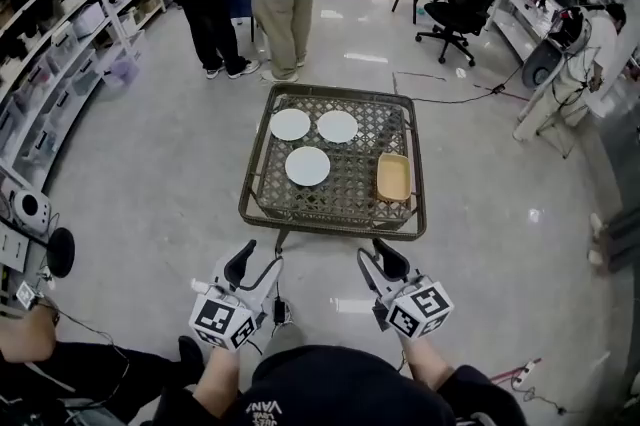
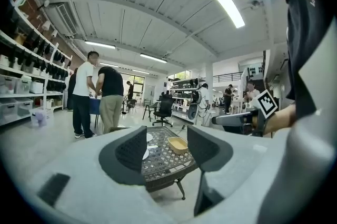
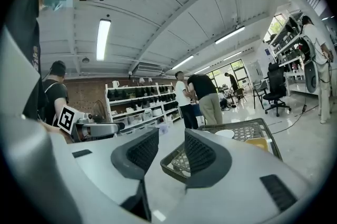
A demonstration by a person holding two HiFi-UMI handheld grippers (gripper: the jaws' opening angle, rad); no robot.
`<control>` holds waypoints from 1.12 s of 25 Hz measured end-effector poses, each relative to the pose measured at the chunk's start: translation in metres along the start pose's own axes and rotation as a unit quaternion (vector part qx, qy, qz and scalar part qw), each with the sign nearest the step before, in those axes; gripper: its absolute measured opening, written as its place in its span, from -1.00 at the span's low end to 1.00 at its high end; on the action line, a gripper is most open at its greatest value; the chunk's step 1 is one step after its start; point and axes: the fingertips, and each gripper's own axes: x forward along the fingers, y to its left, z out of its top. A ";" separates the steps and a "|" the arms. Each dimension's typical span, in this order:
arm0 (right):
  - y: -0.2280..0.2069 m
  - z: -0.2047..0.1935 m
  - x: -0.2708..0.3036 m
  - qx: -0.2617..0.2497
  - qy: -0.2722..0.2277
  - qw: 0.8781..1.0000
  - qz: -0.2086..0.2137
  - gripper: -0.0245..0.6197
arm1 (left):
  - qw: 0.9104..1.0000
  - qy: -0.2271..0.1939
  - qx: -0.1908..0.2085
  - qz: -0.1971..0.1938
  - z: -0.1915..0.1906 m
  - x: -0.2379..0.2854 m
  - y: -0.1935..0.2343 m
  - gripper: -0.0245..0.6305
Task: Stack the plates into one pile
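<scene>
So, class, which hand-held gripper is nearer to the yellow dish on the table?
Right. The right hand-held gripper hangs just short of the table edge, almost in line with the yellow dish; the left hand-held gripper sits off toward the opposite near corner.

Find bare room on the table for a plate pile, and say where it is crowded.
Free: the table's near-left corner, beside the front plate; its far-right corner, beyond the dish. Crowded: far left, where the left plate and middle plate sit close.

head view looks steeply down on table (image 1: 335, 225); l & r gripper views face same table, near level, low.
</scene>
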 end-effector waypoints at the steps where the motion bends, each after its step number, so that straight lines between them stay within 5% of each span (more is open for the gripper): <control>1: 0.000 0.001 0.012 0.002 0.000 1.000 -0.005 -0.49 | 1.000 0.000 0.001 -0.003 0.003 0.003 0.013 -0.21; 13: 0.009 0.014 0.145 0.018 -0.021 0.996 -0.083 -0.48 | 0.998 0.017 0.015 -0.057 0.023 0.029 0.163 -0.20; 28: -0.045 -0.014 0.218 0.038 0.026 0.993 -0.105 -0.46 | 0.993 0.073 -0.031 -0.086 -0.035 0.098 0.211 -0.20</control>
